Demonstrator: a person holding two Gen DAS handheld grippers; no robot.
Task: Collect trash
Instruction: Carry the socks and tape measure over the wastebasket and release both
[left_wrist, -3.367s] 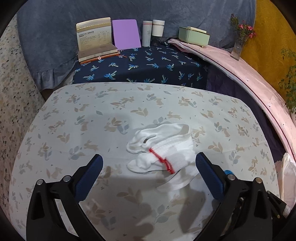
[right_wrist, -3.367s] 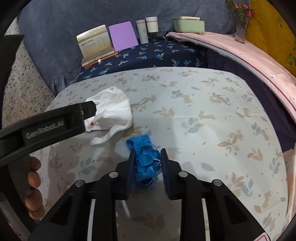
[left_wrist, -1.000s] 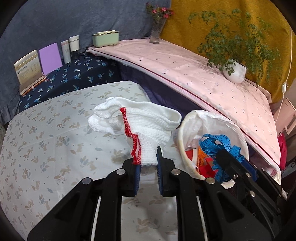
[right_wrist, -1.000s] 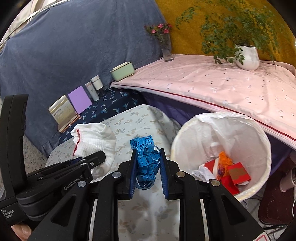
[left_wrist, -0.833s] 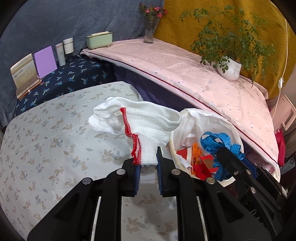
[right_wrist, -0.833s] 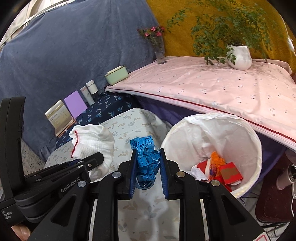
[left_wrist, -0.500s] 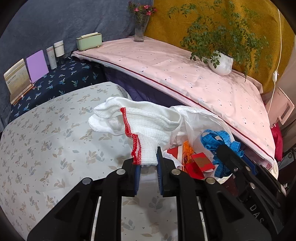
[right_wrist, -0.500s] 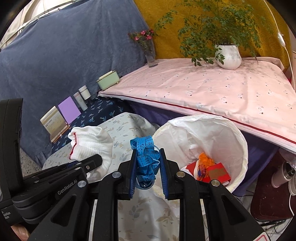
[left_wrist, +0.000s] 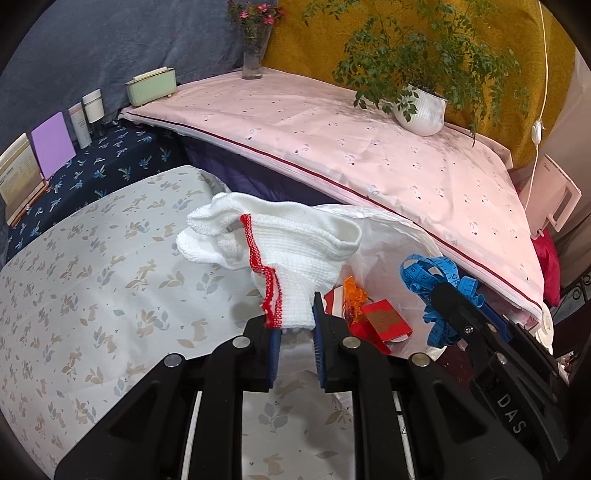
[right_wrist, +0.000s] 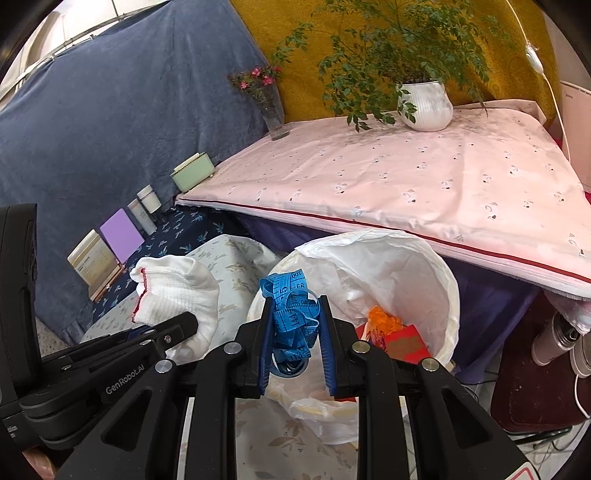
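Note:
My left gripper (left_wrist: 294, 314) is shut on white socks with red trim (left_wrist: 280, 240), which hang over the near edge of the bin. In the right wrist view the socks (right_wrist: 177, 288) show at left beside the left gripper's black body. My right gripper (right_wrist: 293, 317) is shut on a bundled blue measuring tape (right_wrist: 291, 314), held above the near rim of the white-lined trash bin (right_wrist: 417, 258). The left wrist view catches the same tape (left_wrist: 436, 273) at right. Red cartons and an orange wrapper (right_wrist: 384, 321) lie inside the bin.
The bin stands off the edge of a leaf-patterned tabletop (left_wrist: 92, 280). Behind it runs a pink-covered surface (right_wrist: 424, 177) with a potted plant (right_wrist: 424, 103) and a flower vase (right_wrist: 273, 110). Books, bottles and a green box (left_wrist: 151, 86) stand at the back left.
Both grippers have carried their loads to the right, from over the table to the bin. The bin's inside has come into fuller view. Neither grip has altered.

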